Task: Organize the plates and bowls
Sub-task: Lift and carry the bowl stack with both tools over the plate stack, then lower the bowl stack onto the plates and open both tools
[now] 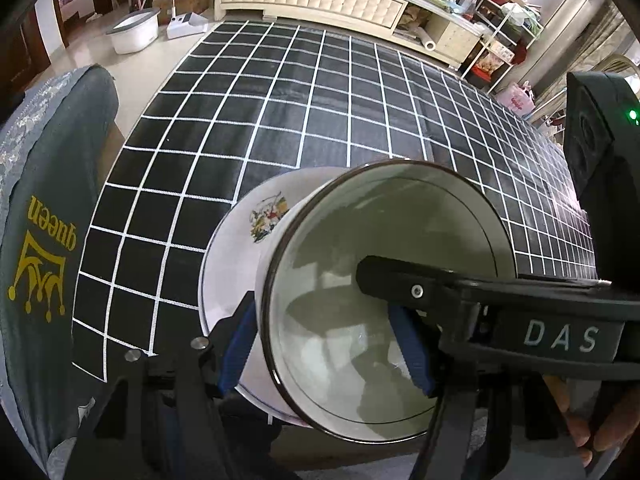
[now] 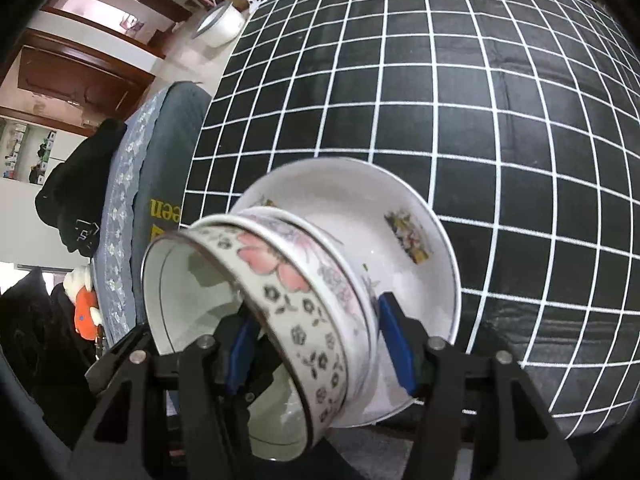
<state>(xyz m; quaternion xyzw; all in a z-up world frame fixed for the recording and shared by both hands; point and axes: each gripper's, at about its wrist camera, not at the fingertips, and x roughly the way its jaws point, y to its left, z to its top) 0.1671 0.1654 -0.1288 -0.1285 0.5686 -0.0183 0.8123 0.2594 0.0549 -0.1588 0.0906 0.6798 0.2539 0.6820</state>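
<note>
We are carrying a nested stack of dishes between both grippers, above the black tabletop with its white grid lines [image 1: 304, 128]. The stack is tilted well onto its side: two white porcelain bowls with a pink-and-grey flower band [image 2: 296, 284], one seated inside the other, rest in a larger white shallow plate with small printed pictures [image 2: 404, 240].

The left gripper [image 1: 332, 344] holds the stack with one blue pad outside, between bowl wall and plate, and the other inside the bowl, so its jaws stand at a middling width, clamped on the bowl wall. The right gripper [image 2: 320, 344] does much the same from the opposite side: one blue pad is inside the bowl, the other sits against the outer wall down in the plate. From the left wrist view the right gripper's black finger reaches into the bowl's pale interior.

We judge this to be the carrying step, with stacking done and placing to come. The next move calls for levelling the stack, lowering it onto the tabletop, then releasing both grips together so nothing slides.

The stack's underside is hidden, so we cannot tell whether the plate is gripped or only leans. A grey cushion with yellow lettering [image 1: 48, 240] is cut off at the edge.
</note>
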